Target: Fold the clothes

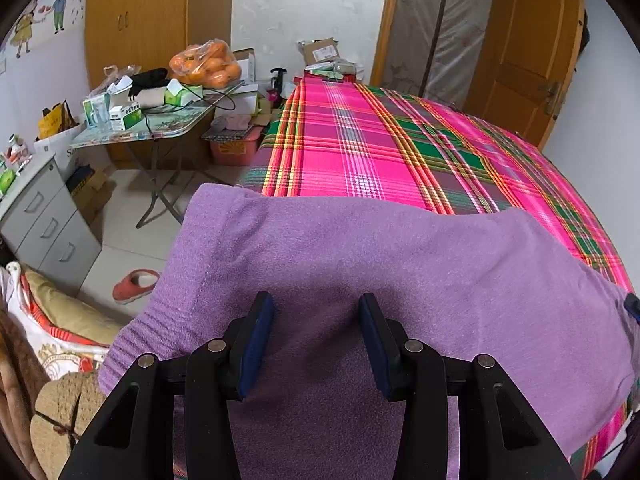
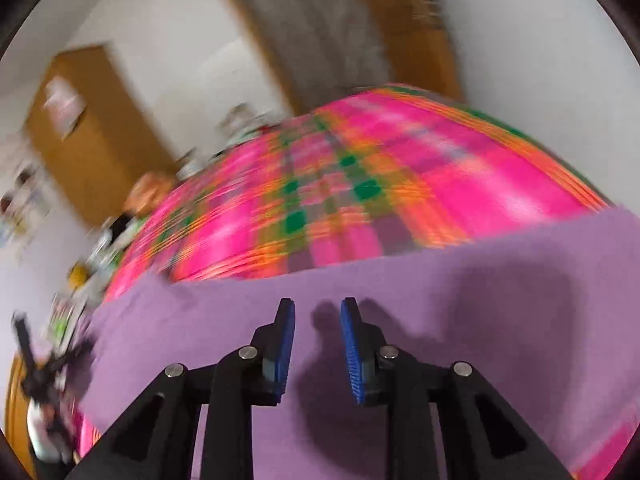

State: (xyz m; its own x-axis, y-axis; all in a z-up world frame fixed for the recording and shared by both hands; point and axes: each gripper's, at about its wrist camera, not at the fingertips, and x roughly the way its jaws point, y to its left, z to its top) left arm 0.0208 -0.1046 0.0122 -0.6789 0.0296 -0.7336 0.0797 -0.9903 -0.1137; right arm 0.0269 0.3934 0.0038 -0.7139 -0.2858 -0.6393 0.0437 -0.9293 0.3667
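Observation:
A purple knit garment (image 1: 360,264) lies flat on the near part of a bed covered by a pink plaid sheet (image 1: 360,136). Its ribbed hem (image 1: 132,344) hangs over the bed's left edge. My left gripper (image 1: 316,304) hovers just over the garment, open, with nothing between its dark blue pads. In the right wrist view, which is blurred by motion, the same purple garment (image 2: 440,300) fills the foreground. My right gripper (image 2: 318,308) is open above it, casting a shadow on the cloth. The left gripper (image 2: 40,364) shows dimly at the far left.
Left of the bed stands a folding table (image 1: 160,128) loaded with boxes and a bag of oranges (image 1: 208,62). A grey drawer unit (image 1: 44,216), a red slipper (image 1: 134,284) on the tiled floor, a pillow (image 1: 68,312) and a wooden door (image 1: 524,40) are also around.

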